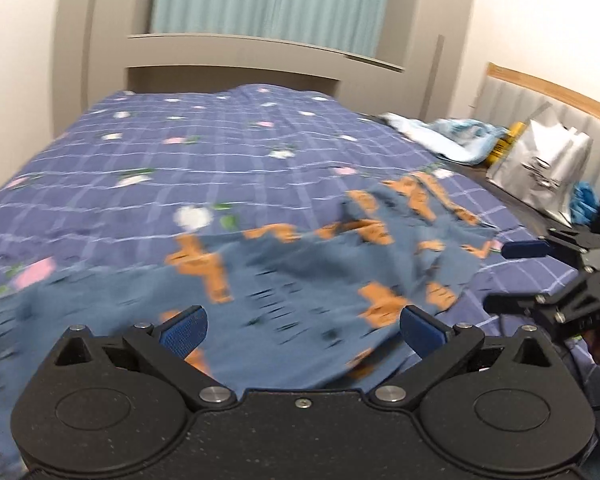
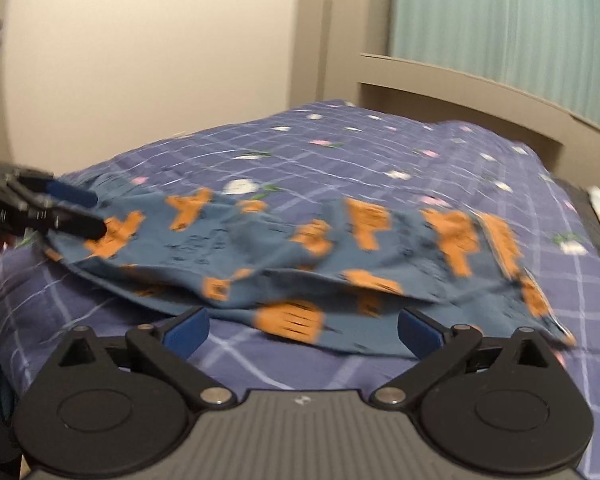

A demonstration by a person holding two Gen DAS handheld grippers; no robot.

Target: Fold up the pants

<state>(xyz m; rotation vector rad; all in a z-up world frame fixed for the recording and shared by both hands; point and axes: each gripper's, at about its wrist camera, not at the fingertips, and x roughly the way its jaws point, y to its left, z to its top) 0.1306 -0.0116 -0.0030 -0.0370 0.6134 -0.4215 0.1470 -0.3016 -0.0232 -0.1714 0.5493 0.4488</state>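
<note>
The pants [image 2: 300, 256], blue with orange figures, were found lying rumpled on the checked bedspread [image 1: 180, 152] near the foot of the bed. The left gripper [image 1: 302, 330] was held with its jaws spread wide, nothing being clamped; the fabric lay below and ahead of the blue pads [image 1: 184, 330]. The right gripper [image 2: 302, 330] was likewise released, its jaws wide apart at the near hem of the pants. Both views were blurred. A silver bag [image 1: 540, 168] was seen standing beside the headboard [image 1: 540, 84], well apart from the pants.
</note>
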